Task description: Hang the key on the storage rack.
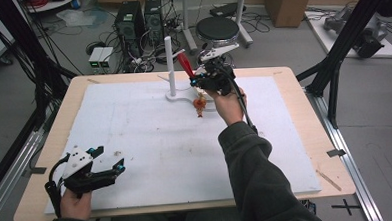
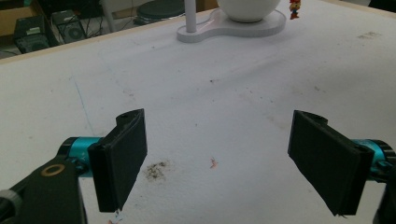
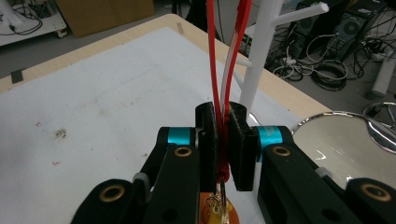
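Note:
My right gripper (image 1: 196, 76) is raised over the far middle of the white board (image 1: 150, 142), just right of a white peg stand (image 1: 170, 61). In the right gripper view its jaws (image 3: 223, 116) are shut on a red strap loop (image 3: 215, 56) that rises toward the stand's pegs (image 3: 261, 42). A small orange figure charm (image 1: 200, 106) hangs below on a keyring (image 3: 215, 205). My left gripper (image 1: 110, 158) rests at the near left of the board, jaws wide open (image 2: 219, 163) with nothing between them.
A round shiny mirror (image 3: 345, 135) sits beside the stand on a shared white base (image 2: 233, 27). The wooden table edge (image 1: 303, 101) frames the board. Computers, cables and a stool (image 1: 217, 28) are on the floor beyond.

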The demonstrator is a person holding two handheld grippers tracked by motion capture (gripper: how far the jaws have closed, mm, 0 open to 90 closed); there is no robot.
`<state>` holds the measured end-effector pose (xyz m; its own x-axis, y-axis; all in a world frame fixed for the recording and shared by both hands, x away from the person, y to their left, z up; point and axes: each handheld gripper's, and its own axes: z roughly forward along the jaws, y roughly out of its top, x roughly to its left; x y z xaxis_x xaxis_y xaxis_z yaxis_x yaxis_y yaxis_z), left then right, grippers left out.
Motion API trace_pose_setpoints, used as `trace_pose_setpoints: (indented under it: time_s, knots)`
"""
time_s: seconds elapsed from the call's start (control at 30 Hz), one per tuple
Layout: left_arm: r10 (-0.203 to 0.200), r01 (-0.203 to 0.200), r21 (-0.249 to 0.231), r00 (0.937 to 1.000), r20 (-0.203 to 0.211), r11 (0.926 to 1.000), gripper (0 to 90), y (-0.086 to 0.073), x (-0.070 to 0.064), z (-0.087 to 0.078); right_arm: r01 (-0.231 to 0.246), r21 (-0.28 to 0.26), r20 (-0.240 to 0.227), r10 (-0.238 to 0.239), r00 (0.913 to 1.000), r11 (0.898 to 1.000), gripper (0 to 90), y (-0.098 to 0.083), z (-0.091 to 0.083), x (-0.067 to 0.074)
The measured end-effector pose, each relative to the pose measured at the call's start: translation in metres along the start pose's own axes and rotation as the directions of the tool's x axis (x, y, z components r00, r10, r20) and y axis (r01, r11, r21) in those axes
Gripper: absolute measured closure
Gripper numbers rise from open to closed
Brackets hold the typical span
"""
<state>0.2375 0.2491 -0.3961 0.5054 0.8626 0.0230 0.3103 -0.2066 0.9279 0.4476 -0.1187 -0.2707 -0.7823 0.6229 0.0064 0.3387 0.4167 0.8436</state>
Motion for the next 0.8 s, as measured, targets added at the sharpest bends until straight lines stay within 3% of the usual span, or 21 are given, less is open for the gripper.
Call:
trace_pose_setpoints:
  time_s: [0.37,0.8]
  knots:
    - [0.002,-0.002,0.002,1.0,0.002,1.0,20.2,0.0,0.0,0.0,-0.001,0.005,0.018,0.001,0.9998,1.0,83.7,0.01,0.026,0.006]
    - [0.004,-0.004,0.0,1.0,-0.003,1.0,20.1,-0.001,0.001,-0.002,-0.014,0.05,0.032,0.013,0.9994,0.999,83.7,0.012,0.056,0.01]
